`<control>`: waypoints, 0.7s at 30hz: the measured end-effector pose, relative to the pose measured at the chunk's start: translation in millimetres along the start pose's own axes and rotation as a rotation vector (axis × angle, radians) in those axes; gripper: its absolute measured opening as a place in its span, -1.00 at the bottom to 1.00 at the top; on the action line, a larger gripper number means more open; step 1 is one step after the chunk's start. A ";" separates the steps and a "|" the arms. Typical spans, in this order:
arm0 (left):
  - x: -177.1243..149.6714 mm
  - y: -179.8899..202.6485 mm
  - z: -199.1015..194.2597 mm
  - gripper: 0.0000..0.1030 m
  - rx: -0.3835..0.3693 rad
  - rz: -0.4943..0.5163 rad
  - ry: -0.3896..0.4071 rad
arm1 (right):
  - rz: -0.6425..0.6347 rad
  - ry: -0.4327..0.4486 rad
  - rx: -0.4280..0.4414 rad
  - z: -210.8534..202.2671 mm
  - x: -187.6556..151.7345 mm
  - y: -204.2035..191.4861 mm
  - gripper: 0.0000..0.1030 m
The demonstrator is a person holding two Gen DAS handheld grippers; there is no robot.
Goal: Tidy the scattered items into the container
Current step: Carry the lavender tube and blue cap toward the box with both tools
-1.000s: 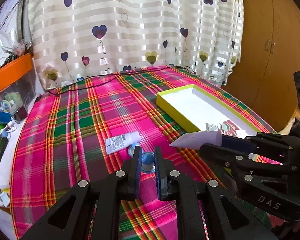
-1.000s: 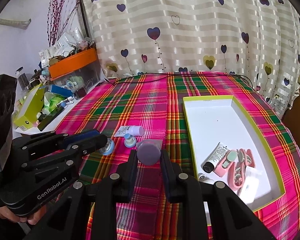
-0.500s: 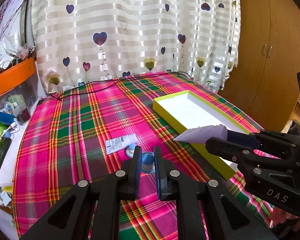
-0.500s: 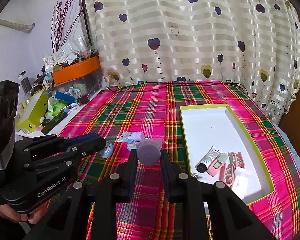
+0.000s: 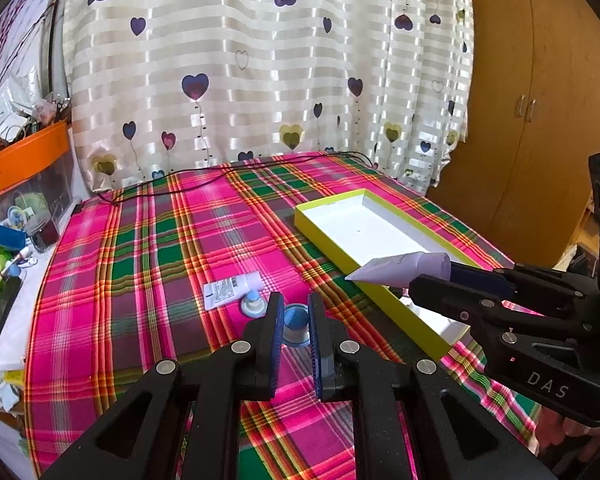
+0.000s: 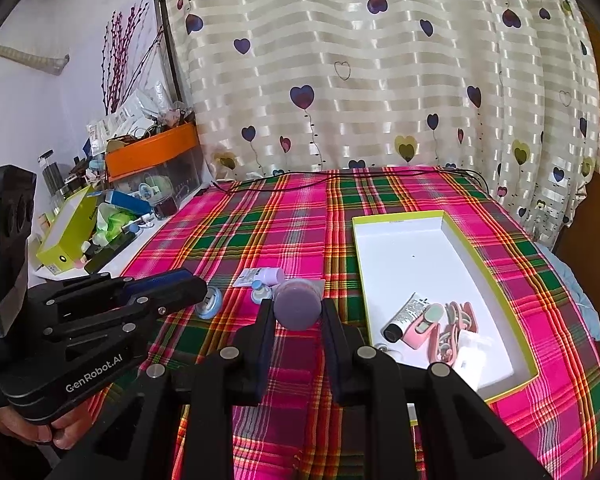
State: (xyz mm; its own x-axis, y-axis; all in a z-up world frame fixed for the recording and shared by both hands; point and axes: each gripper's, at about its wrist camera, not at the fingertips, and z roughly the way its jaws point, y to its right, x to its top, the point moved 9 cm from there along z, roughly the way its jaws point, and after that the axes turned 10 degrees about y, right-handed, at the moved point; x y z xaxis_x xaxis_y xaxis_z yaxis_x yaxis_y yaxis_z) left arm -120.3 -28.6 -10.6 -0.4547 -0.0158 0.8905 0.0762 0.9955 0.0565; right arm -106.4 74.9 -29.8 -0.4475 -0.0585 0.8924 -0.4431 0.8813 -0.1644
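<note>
Right tongs point(image 6: 297, 309) clenched on a lilac tube point(image 5: 400, 268), cap end back toward the wrist, crimped tail jutting ahead of the tips and poised over the near wall of the yellow-green box point(image 5: 380, 294). Left tongs point(image 5: 295, 305) pinched tight on a little blue-topped pot point(image 5: 295, 316), apparently clear of the plaid cloth point(image 5: 148, 248) (hard to be sure from so close behind).

Looks like the carry step, both loads bound for the box. Calls next for taking the tube further in past the rim, ahead and to the right of its tongs, toward the black-capped tube point(image 6: 406, 312) and pink pieces point(image 6: 424, 326) already lying inside, then letting go. Calls likewise for bringing the pot across from the left and over the same wall without clipping the other tool.

Left to fetch, just ahead and to the left of the left tips: a small labelled tube point(image 5: 230, 290) and a blue-knobbed cap point(image 5: 252, 305), side by side on the cloth.
</note>
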 end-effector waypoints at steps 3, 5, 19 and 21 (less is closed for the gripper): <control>0.6 3.0 -0.5 -0.76 -0.004 0.001 0.001 | 0.004 0.003 -0.003 -1.8 0.0 2.1 -0.55; 1.3 5.2 -0.6 -0.76 -0.007 0.004 0.002 | 0.007 0.005 -0.005 -2.8 0.1 3.5 -0.55; 6.6 23.5 4.2 -0.76 -0.041 0.018 0.007 | 0.039 0.023 -0.040 -9.7 2.8 27.5 -0.55; 7.9 26.7 5.3 -0.76 -0.047 0.022 0.007 | 0.044 0.024 -0.045 -10.3 2.7 31.4 -0.55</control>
State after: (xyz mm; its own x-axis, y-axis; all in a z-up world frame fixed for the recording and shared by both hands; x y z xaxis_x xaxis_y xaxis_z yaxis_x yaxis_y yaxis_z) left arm -126.6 -1.6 -4.4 -0.4458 0.0054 0.8951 0.1282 0.9901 0.0579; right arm -113.5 107.2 -28.3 -0.4466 -0.0086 0.8947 -0.3876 0.9031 -0.1848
